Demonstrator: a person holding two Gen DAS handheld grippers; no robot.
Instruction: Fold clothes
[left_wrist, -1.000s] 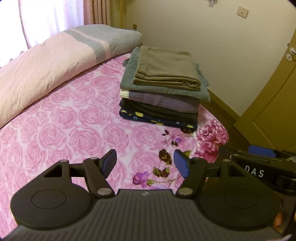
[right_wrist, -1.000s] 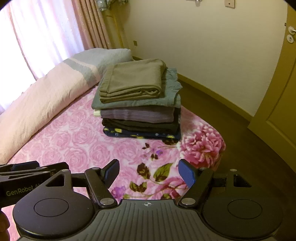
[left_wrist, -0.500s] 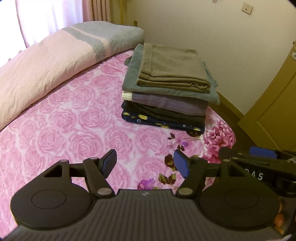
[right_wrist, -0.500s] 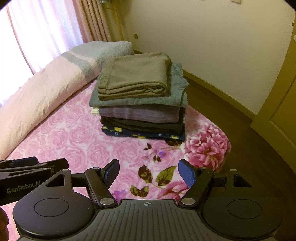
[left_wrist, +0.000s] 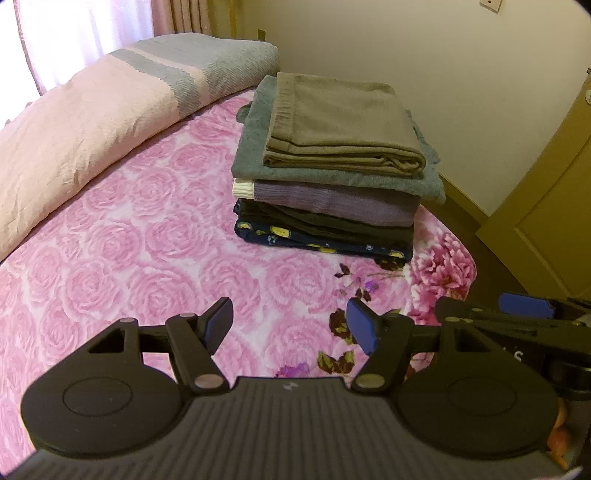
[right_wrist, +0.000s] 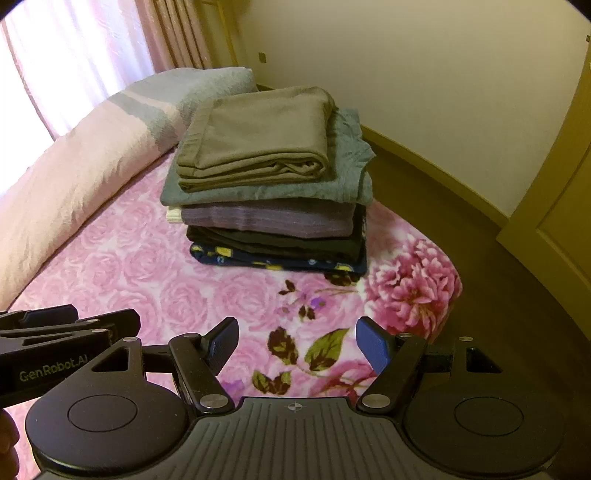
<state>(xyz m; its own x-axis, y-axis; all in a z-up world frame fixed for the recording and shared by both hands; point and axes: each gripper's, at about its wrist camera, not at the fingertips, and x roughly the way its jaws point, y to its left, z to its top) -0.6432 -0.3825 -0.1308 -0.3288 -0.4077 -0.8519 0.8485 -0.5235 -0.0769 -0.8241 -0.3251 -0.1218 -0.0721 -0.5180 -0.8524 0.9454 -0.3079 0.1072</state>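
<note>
Clothes (left_wrist: 332, 162), folded and piled in one stack, lie on the bed (left_wrist: 122, 266) near its far corner, well apart from both tools. We see the left hand-held gripper (left_wrist: 291, 326) with its blue pads standing apart and nothing between them, only the rose-patterned cover below. The right hand-held gripper (right_wrist: 297, 343) shows the same: jaws wide, empty, tilted down toward the cover. Each tool appears at the edge of the other's view, so the two are side by side.

We judge the folding largely done: five or so layers sit squared, olive on top, then grey, purple, black and a dark print at the base. If a further garment is to be taken, we would keep both pairs of jaws open and level with each other, approach low over the cover, and pinch cloth only, not the cover. The grey layer overhangs on the side toward the door (right_wrist: 554, 221); any touch on the stack should come from above, lest it slide.

Hidden from us: any unfolded garment, the near part of the bed under the tool bodies, and the stack's far side. A pale edge beside the purple layer is too small to name. The window (right_wrist: 55, 74) is washed out by glare.
</note>
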